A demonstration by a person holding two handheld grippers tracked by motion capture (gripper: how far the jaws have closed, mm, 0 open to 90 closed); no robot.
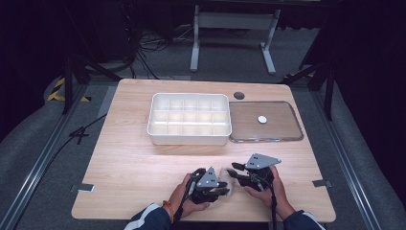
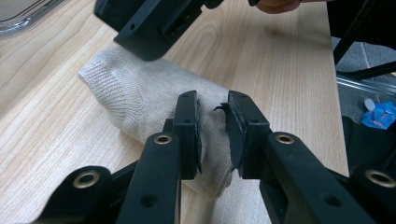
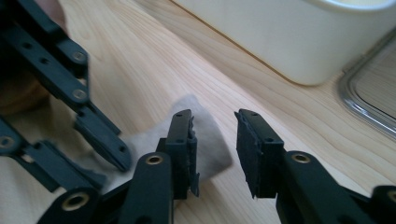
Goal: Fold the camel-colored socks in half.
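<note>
A cream knitted sock (image 2: 135, 93) lies rolled on the wooden table (image 1: 134, 163) near its front edge, between my two grippers (image 1: 229, 179). My left gripper (image 2: 214, 116) stands over the sock's near end, its jaws narrow with fabric pinched between the pads. In the high view the left gripper (image 1: 221, 188) points right. My right gripper (image 3: 214, 123) is open, with bare wood between its jaws; the sock's end (image 3: 208, 140) lies just behind its left jaw. From the right side, the right gripper (image 1: 234, 170) points left toward the sock.
A white compartment box (image 1: 189, 138) stands mid-table. Right of it lies a clear lid (image 1: 266, 139) with a small white disc (image 1: 262, 119) on it. A dark round hole (image 1: 239, 95) sits behind. Grey tape marks (image 1: 322, 183) lie near the table's side edges.
</note>
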